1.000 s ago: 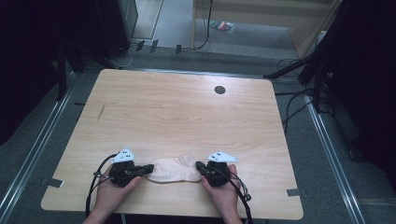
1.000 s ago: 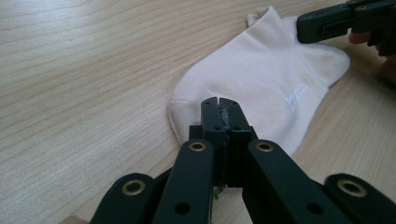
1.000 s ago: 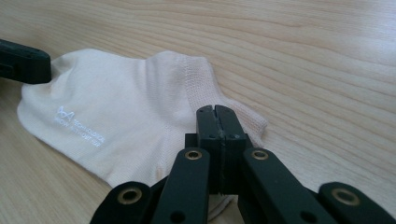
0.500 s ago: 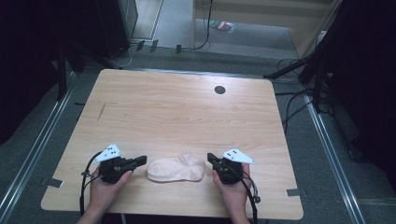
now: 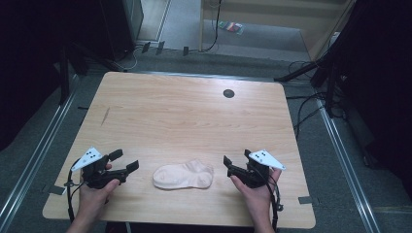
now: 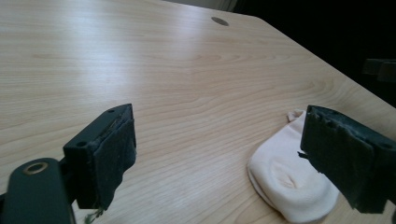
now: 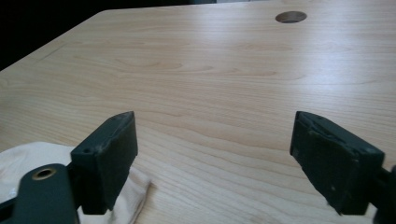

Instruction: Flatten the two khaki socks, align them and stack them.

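A cream sock (image 5: 183, 175) lies flat on the wooden table (image 5: 194, 121) near its front edge, between the two hands. My left gripper (image 5: 125, 160) is a short way left of it, apart from it, and its jaws have just been opening with nothing between them. In the left gripper view the sock (image 6: 285, 172) lies partly behind the right jaw of the gripper (image 6: 219, 122). My right gripper (image 5: 237, 157) is just right of the sock; its jaws have just been opening too and are empty. In the right gripper view the sock (image 7: 23, 156) lies behind the left jaw of the gripper (image 7: 212, 125).
A round cable hole (image 5: 228, 93) sits in the far part of the tabletop. A thin dark mark (image 5: 105, 115) is on the left side. Cables (image 5: 311, 104) and dark stands surround the table on the floor.
A second ago both grippers were at the sock's two ends. They have since let go and drawn apart, left one leftward and right one rightward, and the sock lies free.
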Available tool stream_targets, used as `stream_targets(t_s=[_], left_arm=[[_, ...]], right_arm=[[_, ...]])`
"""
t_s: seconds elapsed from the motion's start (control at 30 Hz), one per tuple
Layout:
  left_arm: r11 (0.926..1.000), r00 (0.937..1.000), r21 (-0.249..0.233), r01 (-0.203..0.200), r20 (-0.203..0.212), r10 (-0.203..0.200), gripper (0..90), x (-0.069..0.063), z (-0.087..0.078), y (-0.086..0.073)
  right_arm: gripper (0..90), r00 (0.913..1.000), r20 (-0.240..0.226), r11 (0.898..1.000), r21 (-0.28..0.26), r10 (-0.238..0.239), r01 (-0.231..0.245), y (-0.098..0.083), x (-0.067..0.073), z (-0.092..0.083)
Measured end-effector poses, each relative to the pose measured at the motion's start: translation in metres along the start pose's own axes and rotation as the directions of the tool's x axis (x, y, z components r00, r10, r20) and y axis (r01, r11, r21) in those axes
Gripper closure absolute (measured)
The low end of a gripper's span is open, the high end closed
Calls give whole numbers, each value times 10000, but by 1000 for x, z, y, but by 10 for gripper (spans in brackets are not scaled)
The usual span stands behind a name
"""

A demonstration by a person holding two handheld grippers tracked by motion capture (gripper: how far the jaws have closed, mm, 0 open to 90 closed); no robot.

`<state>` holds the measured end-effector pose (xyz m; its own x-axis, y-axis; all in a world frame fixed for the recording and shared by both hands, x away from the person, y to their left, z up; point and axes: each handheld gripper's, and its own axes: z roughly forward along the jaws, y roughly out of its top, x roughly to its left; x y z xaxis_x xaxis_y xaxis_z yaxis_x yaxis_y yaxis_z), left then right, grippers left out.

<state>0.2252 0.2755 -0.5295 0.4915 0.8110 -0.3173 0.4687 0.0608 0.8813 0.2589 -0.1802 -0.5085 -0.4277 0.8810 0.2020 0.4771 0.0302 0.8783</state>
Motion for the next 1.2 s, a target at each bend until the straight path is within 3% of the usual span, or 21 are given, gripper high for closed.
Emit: stream_targets(t_s=[0.1,0.33,0.5,0.57,0.73,0.87,1.2], left_arm=[[9999,9984,72,125,-554,-120,95,7,-6,-1],[9999,9962,58,161,-851,-155,96,18,-14,-3],[9997,9934,22,252,-1119,-248,96,28,-24,-6],[9997,9923,60,235,-1219,-226,96,32,-28,-8],[9996,9881,243,139,-1537,-100,96,41,-37,-12],[9993,9850,359,125,-1722,-61,96,46,-42,-14],[9992,9759,283,284,-2169,-216,96,60,-57,-19]], right_arm=[[141,9999,135,10000,-90,36,-35,0,-9,-5],[141,9996,254,9999,-13,132,-132,-2,-25,-16],[141,9974,708,9998,98,159,-166,-11,-47,-30],[141,9971,742,9998,103,156,-164,-12,-49,-32],[142,9922,1167,9990,57,435,-445,-20,-68,-45],[142,9897,1356,9988,90,465,-482,-23,-76,-50],[142,9802,1818,9953,417,785,-874,-40,-101,-65]])
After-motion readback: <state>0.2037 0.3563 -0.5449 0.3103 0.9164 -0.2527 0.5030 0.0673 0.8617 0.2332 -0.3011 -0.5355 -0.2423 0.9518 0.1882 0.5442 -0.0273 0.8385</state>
